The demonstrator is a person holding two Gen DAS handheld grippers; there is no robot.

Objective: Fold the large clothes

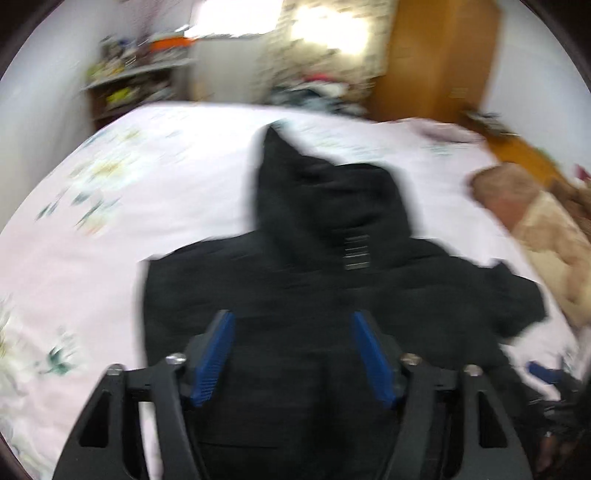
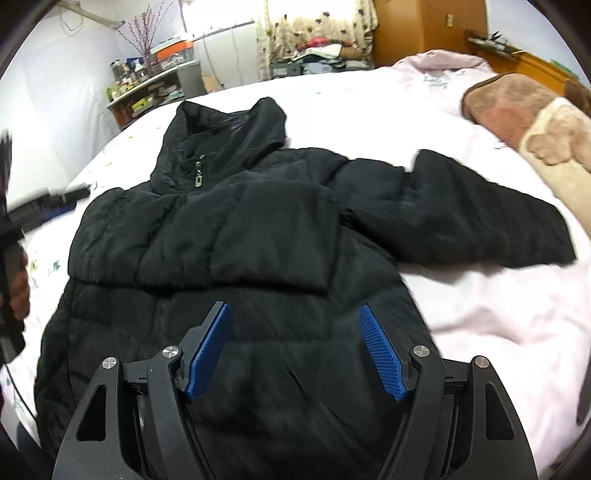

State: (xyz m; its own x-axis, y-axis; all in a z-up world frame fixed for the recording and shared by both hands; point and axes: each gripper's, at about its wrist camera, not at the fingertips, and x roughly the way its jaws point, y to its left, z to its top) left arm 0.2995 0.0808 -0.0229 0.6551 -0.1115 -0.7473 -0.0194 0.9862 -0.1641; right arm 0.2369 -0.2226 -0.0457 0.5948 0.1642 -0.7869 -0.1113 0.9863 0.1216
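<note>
A black puffer jacket (image 2: pixel 229 236) lies front up on a pale pink bed sheet (image 2: pixel 498 306). Its collar (image 2: pixel 221 129) points away, a zip pull shows at the neck, and one sleeve (image 2: pixel 480 218) stretches out to the right. The other sleeve lies folded across the chest. My right gripper (image 2: pixel 295 350) is open and empty, just above the jacket's lower body. My left gripper (image 1: pixel 293 354) is open and empty over the same jacket (image 1: pixel 325 258), seen blurred. The left gripper also shows at the left edge of the right wrist view (image 2: pixel 14 236), held in a hand.
A brown and cream pillow (image 2: pixel 524 118) lies at the bed's right side. A cluttered shelf (image 2: pixel 147 85) stands past the far left corner, clothes are piled by the curtain (image 2: pixel 317 48), and a wooden wardrobe (image 2: pixel 424 29) stands at the back right.
</note>
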